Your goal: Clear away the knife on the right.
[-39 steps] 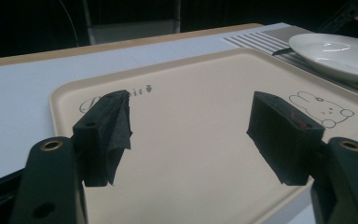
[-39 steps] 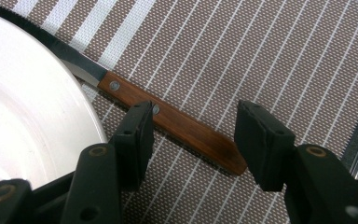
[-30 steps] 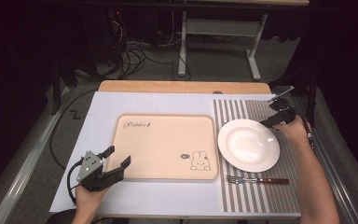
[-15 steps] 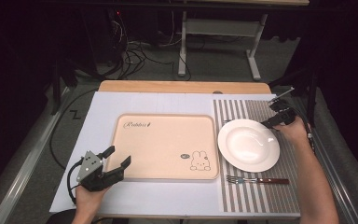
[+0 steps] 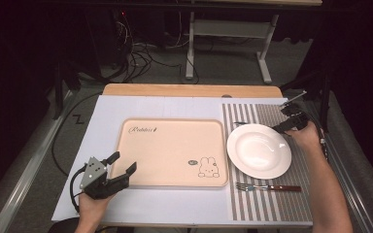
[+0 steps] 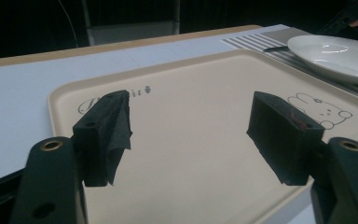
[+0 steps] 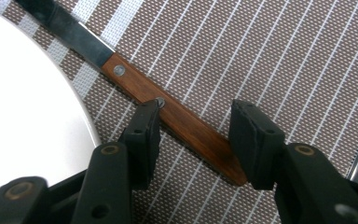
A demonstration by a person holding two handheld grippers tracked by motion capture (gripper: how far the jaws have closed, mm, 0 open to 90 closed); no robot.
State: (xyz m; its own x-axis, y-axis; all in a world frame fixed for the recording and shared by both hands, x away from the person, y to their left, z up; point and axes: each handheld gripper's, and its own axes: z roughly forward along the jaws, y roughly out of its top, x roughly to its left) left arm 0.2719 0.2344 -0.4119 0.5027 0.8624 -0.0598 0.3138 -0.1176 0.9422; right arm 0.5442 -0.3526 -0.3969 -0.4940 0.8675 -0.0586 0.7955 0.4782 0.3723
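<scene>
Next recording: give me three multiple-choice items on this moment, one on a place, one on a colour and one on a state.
1. Where does the fork lie?
A. On the floor
B. On the striped mat, on the person's side of the plate
C. On the plate

2. What colour is the plate?
A. White
B. Blue
C. Black

3. How do the right tool's jaws stand?
A. Clamped on the plate's rim
B. Shut on the fork
C. Apart, on either side of the knife's wooden handle

Answers:
1 B: the high view shows it on the stripes, just below the plate.
2 A: it is plain white in all views.
3 C: the jaws have just been closing with the handle between them, and a gap is left.
</scene>
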